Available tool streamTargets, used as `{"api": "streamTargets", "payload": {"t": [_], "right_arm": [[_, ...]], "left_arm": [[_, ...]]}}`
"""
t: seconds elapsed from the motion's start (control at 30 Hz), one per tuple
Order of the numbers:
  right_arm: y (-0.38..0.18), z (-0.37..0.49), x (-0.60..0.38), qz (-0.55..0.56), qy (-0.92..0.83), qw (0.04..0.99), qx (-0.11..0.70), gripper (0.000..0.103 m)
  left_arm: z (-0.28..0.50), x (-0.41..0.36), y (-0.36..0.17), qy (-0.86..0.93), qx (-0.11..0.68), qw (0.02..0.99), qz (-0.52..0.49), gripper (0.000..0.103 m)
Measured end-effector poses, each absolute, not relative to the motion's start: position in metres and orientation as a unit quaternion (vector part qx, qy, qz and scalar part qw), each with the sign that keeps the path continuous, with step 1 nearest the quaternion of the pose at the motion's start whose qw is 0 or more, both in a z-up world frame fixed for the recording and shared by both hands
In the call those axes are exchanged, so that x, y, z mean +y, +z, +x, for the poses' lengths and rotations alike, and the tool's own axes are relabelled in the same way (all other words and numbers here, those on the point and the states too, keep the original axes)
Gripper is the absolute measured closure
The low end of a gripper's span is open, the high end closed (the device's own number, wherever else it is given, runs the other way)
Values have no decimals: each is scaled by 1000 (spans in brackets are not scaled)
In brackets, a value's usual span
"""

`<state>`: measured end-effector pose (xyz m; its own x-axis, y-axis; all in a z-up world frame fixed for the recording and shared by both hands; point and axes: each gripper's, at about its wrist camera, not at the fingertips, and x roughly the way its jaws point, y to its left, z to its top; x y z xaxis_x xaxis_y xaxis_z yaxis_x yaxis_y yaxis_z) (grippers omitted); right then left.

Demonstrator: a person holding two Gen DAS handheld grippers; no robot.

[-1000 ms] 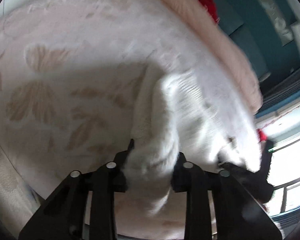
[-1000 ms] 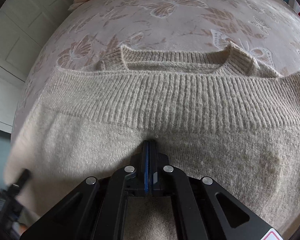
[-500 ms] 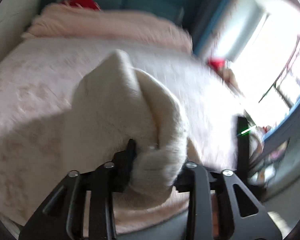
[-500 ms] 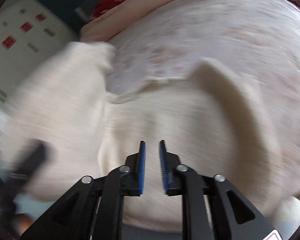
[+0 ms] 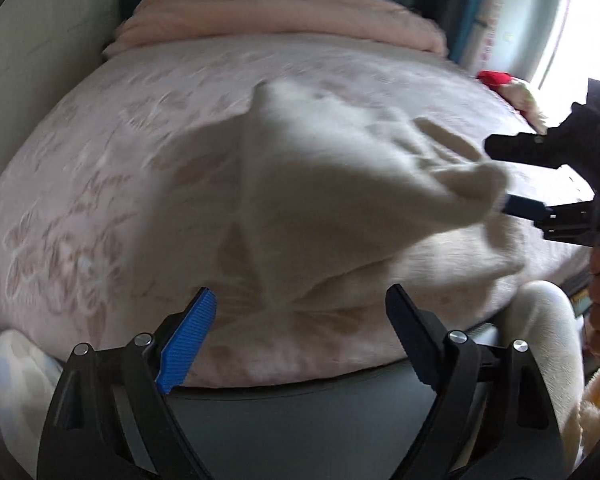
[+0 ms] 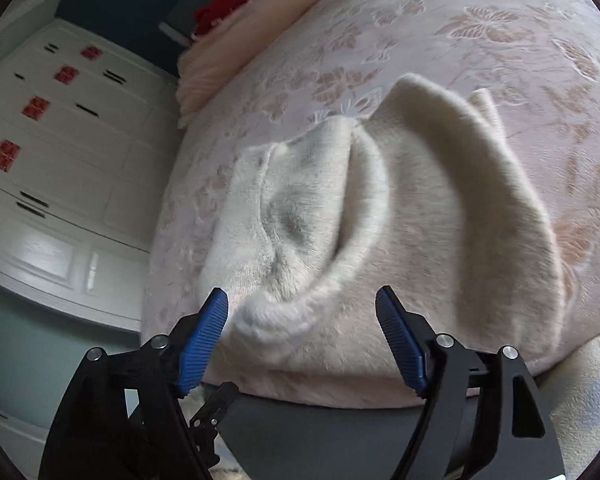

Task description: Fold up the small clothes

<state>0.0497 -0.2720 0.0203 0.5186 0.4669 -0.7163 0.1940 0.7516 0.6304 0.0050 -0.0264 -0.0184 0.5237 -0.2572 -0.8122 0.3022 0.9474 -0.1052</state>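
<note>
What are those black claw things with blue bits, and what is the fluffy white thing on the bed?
The claws are two grabbing tools, one in each of a person's hands. Each carries a camera looking along its fingers, so you get one picture per tool. The left gripper and the right gripper are both opening, and neither pinches anything now. In the left camera's picture you also see the right tool from the side. The fluffy thing is a cream sweater, lying rumpled on the pink butterfly bedspread, waiting to be folded.
</note>
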Motion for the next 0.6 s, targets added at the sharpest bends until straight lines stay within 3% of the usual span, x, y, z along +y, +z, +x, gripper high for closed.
{"api": "streamTargets", "payload": {"t": [0.13,0.2,0.23,0.3,0.47,0.53,0.6], "right_arm": [[9,68,-257,330,72,783,523,27],[0,77,-250,333,74,778,527,50],[-3,83,-249,336,77,776,528,76],[13,85,-249,339,83,792,501,80],[99,33,-275,306,135,874,353,82],[86,19,-293,287,99,877,372,82],[31,16,-315,266,26,856,442,82]], "left_arm": [[20,-27,-36,-153,461,873,44,19],[24,-32,-41,-159,463,871,50,19],[26,-34,-45,-160,469,867,53,19],[28,-35,-46,-165,472,864,51,22],[38,-31,-44,-188,488,852,23,60],[44,-27,-46,-197,497,845,-12,69],[44,-33,-48,-204,503,840,-10,75]]}}
